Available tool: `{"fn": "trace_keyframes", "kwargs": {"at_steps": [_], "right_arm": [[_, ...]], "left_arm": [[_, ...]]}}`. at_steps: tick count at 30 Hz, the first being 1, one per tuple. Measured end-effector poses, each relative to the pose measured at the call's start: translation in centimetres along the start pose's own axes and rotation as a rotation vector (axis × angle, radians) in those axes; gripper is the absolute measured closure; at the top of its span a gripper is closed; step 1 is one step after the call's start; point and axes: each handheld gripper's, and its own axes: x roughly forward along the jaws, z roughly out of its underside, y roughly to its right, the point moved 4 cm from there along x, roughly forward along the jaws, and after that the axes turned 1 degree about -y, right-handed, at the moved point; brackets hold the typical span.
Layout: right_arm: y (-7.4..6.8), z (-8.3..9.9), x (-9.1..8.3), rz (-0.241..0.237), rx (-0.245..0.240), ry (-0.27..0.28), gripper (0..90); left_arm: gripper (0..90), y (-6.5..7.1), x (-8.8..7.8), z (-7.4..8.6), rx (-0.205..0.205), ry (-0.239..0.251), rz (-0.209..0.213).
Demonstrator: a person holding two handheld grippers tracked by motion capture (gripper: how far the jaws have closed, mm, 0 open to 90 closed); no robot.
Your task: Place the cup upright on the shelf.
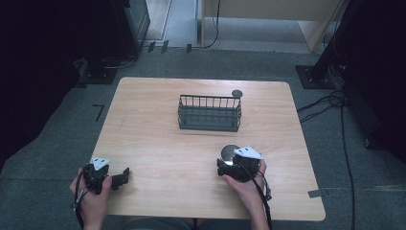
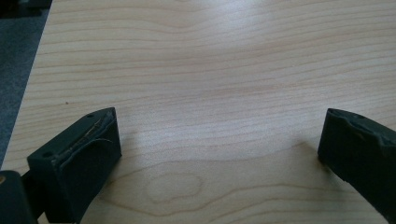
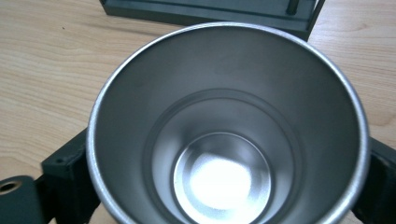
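A shiny steel cup (image 1: 229, 153) stands upright on the wooden table (image 1: 158, 139), right of the middle and near the front. My right gripper (image 1: 232, 162) holds it from the near side. In the right gripper view the empty cup (image 3: 224, 130) sits between the two black jaws, and the fingers (image 3: 65, 175) lie against its wall on both sides. My left gripper (image 1: 122, 176) rests at the front left with its jaws wide apart. In the left gripper view the left gripper (image 2: 219, 140) has only bare wood between its fingers (image 2: 84, 154).
A dark wire basket (image 1: 209, 125) stands at the table's middle back, and its near wall (image 3: 205, 13) shows just beyond the cup. A small dark round object (image 1: 237, 93) sits at the basket's far right corner. Cables (image 1: 335, 103) lie on the grey floor.
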Motion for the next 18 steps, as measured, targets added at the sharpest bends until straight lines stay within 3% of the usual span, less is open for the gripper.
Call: {"fn": "trace_keyframes", "kwargs": {"at_steps": [5, 10, 18], "right_arm": [[-0.01, -0.07, 0.15, 0.022, 0.012, 0.004, 10.6], [-0.08, -0.04, 0.34, 0.014, 0.014, -0.003, 14.9], [-0.06, -0.24, 0.33, 0.027, 0.006, -0.005, 16.2]], "left_arm": [[0.0, 0.0, 0.0, 0.0, 0.0, 0.0, 0.0], [0.0, 0.0, 0.0, 0.0, 0.0, 0.0, 0.0], [0.0, 0.0, 0.0, 0.0, 0.0, 0.0, 0.0]]}}
